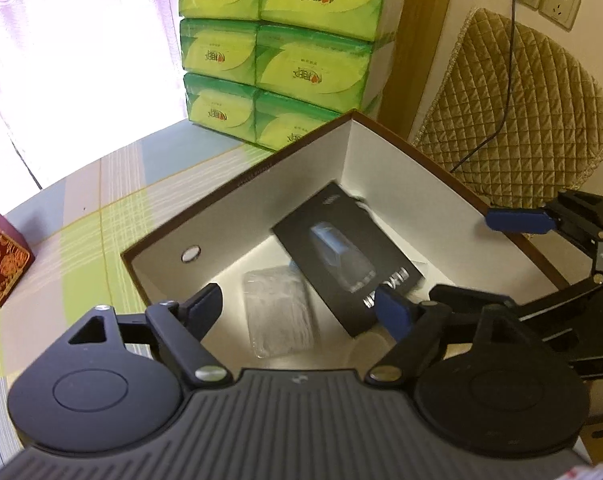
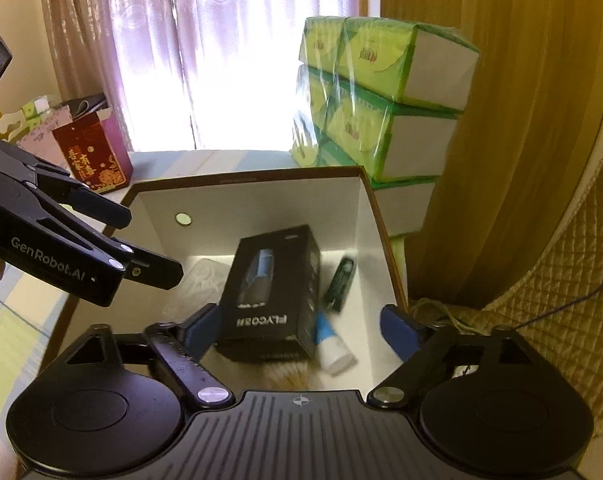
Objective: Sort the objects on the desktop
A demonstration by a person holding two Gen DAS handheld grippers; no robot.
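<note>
I see both claws spread wide over the big white box (image 2: 261, 196), with nothing pinched. My left gripper (image 1: 301, 308) and right gripper (image 2: 301, 328) hang above it. The black box (image 2: 273, 296) lies inside, near the middle. A little white bottle (image 2: 333, 344) and a dark tube (image 2: 341, 280) lie to its right.
</note>
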